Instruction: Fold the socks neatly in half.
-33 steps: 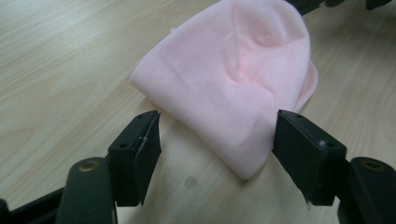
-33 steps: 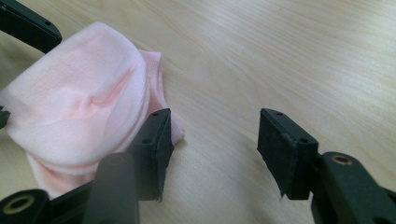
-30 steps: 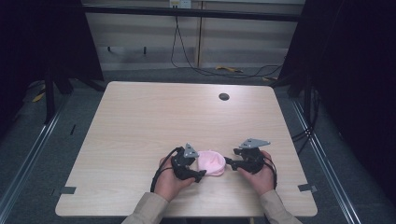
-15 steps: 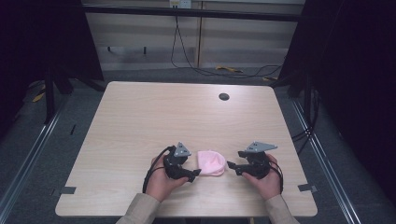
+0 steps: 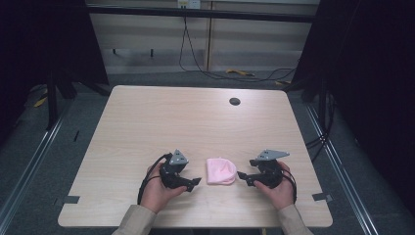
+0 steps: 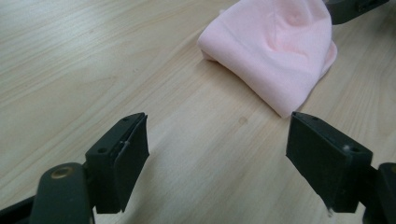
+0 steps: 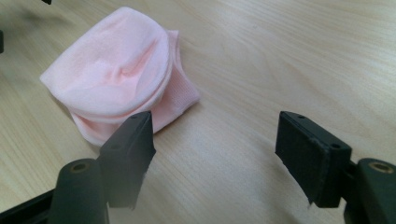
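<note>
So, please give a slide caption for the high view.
Two hand-held grippers, left and right, open beside a folded pink cloth on a wooden table.

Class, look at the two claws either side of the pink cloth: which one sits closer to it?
The right claw: its tip nearly meets the cloth, while a strip of bare table separates the left claw from it.

A lab recording bay: bare wooden table (image 5: 147, 122), black curtains (image 5: 372, 73) (both sides), loose floor cables (image 5: 235, 74).

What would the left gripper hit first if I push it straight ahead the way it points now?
Probably the pink cloth. The left gripper is open, with bare table just ahead and the cloth slightly right of centre; depth is uncertain.
</note>
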A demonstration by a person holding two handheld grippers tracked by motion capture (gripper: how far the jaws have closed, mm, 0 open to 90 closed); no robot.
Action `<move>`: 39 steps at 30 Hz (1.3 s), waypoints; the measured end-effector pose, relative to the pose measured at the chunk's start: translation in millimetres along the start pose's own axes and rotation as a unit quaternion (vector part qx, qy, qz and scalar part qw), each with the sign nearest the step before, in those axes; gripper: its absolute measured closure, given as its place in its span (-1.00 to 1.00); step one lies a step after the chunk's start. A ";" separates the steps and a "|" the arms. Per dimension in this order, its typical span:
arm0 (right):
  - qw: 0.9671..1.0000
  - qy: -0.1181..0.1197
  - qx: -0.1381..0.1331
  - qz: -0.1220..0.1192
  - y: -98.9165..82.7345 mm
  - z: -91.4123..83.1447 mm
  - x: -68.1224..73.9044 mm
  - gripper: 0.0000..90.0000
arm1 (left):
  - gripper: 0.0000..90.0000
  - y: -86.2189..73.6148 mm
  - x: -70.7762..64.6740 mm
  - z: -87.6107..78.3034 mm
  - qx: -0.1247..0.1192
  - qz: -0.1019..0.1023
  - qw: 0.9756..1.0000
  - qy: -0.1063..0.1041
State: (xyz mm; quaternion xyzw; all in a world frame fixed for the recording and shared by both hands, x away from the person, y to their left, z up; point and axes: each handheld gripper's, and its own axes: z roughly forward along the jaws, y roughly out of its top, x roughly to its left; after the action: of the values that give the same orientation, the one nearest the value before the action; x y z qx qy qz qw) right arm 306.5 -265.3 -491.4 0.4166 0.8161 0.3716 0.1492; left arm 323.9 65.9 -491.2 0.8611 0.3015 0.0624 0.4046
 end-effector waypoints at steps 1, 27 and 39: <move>1.000 0.001 0.001 0.001 -0.2 -0.2 -0.2 -0.41 | -0.55 -0.5 0.8 -0.8 -0.002 0.001 1.000 -0.001; 1.000 0.024 0.013 0.006 -11.7 -16.7 -8.7 -0.52 | -0.62 -19.3 18.2 -21.7 -0.015 -0.007 1.000 -0.009; 1.000 0.020 0.020 0.008 -22.2 -29.0 -15.7 -0.54 | -0.63 -26.2 30.0 -30.4 -0.023 -0.006 1.000 -0.008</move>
State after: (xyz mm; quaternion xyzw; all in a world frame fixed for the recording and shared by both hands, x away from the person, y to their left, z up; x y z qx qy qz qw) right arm 287.4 -300.1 -489.0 0.4184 0.8229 0.3646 0.1218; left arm 325.2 115.9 -494.3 0.8499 0.3021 0.0603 0.4274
